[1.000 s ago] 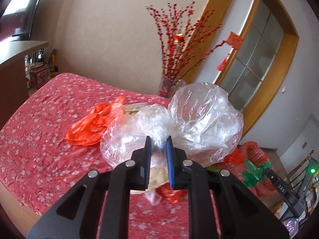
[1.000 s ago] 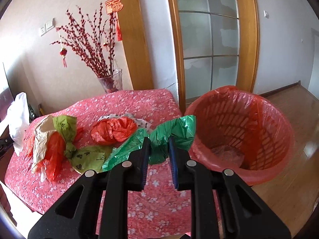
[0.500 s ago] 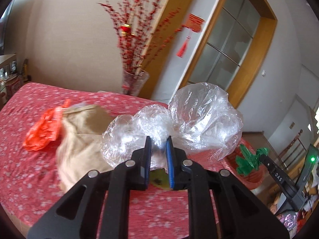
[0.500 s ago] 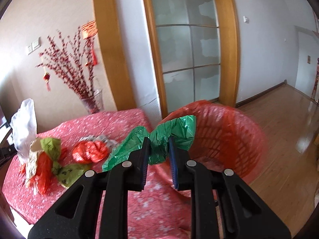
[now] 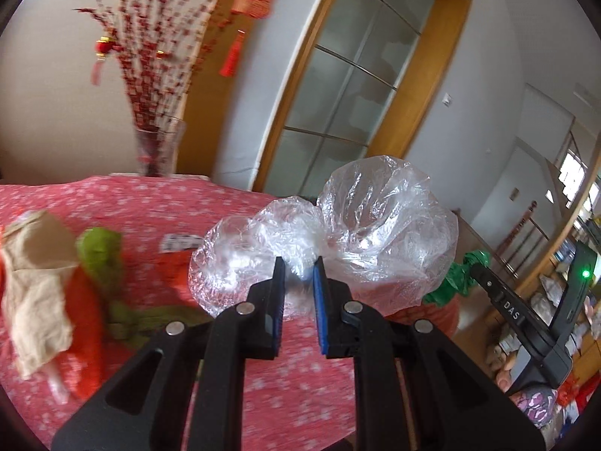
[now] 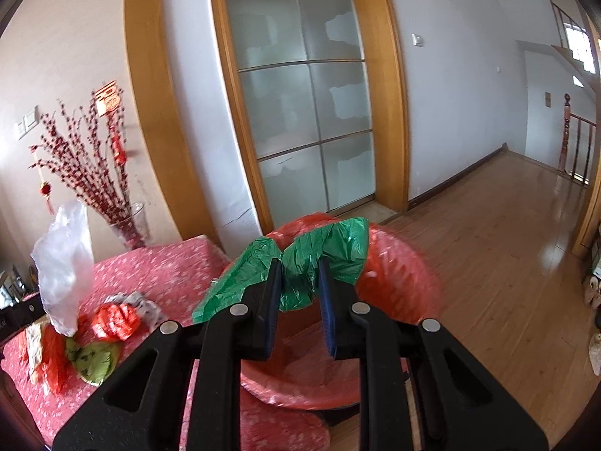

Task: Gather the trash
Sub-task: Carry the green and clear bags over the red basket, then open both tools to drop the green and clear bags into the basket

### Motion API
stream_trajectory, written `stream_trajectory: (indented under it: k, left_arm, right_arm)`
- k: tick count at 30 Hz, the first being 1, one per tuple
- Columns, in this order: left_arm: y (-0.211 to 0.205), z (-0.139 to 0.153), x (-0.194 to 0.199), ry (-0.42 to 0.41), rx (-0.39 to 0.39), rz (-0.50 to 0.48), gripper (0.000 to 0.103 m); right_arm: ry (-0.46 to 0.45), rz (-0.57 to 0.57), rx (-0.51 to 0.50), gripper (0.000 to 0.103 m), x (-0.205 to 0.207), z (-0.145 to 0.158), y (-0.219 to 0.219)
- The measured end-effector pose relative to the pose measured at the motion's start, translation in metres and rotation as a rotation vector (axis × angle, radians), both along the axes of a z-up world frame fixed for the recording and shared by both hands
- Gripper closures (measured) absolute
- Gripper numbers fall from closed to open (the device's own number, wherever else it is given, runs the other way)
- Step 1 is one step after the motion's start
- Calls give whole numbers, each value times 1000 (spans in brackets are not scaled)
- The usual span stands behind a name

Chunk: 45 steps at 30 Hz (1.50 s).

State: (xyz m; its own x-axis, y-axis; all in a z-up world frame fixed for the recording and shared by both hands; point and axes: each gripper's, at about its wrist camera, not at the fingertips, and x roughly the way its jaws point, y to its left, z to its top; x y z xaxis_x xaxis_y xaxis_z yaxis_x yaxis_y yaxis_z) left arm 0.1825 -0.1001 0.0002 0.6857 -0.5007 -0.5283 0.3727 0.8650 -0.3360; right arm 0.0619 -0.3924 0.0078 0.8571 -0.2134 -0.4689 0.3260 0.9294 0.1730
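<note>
Table under a red floral cloth (image 5: 124, 203), glass vase of red branches (image 5: 156, 150) at its twelve o'clock edge, beige paper (image 5: 33, 285), green wrapper (image 5: 101, 255), red bag (image 6: 114, 321) at nine o'clock.

What you cannot make out from either wrist

In your left view the crumpled clear plastic bag (image 5: 338, 233) hides most of the red mesh waste basket (image 5: 432, 310), and the beige cloth-like scrap (image 5: 35, 293) beside the olive-green bag (image 5: 101, 255) is smeared by blur. In your right view the crinkled green plastic bag (image 6: 300, 263) covers the basket's (image 6: 398, 285) far rim, and both tools' lower bodies run off the bottom edge.
</note>
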Motion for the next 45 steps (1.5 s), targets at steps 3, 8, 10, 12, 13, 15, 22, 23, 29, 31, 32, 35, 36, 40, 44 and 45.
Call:
stream_trajectory:
  k: [3,8,10,12,13,15,22,23,29,31,32,35,36,40,44,45]
  left_arm:
    - [-22,-3,7,10,-1,-35,88]
    - [-53,-9,17,32,-2,-78,88]
    - [-63,-11,22,44,-6,-94,88]
    - [-74,-13,29,55,-12,-109,88]
    - [-79,-15,28,57,-12,-115,88]
    - [-90,-16,33,65,-12,-132,88]
    - [-121,-25,55,107,-19,-165,88]
    - [-124,-26,58,115,-21,-169,88]
    - [-146,-37,72,167,-31,-197,82]
    - [-152,-41,76,183,-30,-202,77]
    - [-152,-43,78,188,-25,-202,76]
    - [-150,-48,78,195,-5,-184,72]
    - [-147,-49,78,193,-2,-179,72]
    - [-128,-49,69,159,34,-141,68]
    - [-103,-48,51,116,75,-88,64]
    - [-94,-47,44,102,83,-76,64]
  right_arm:
    - [-6,-18,1,83,2,1,-10]
    - [-9,-44,-6,83,6,1,-21]
    - [-11,-51,-6,83,8,1,-26]
    - [-11,-59,-5,83,9,0,-31]
    - [-11,-63,-7,83,11,0,-33]
    - [-12,-67,-9,83,12,0,-38]
    - [0,-88,0,83,21,-8,-48]
    - [6,-89,6,83,23,-11,-50]
    - [38,-65,52,77,35,-23,-54]
    - [53,-68,53,62,35,-27,-54]
    - [55,-70,54,57,33,-28,-55]
    - [79,-88,33,57,27,-33,-56]
    - [84,-93,28,57,26,-34,-56]
    - [105,-118,19,57,16,-38,-57]
    - [98,-93,5,57,11,-35,-48]
    - [94,-71,2,57,11,-33,-40]
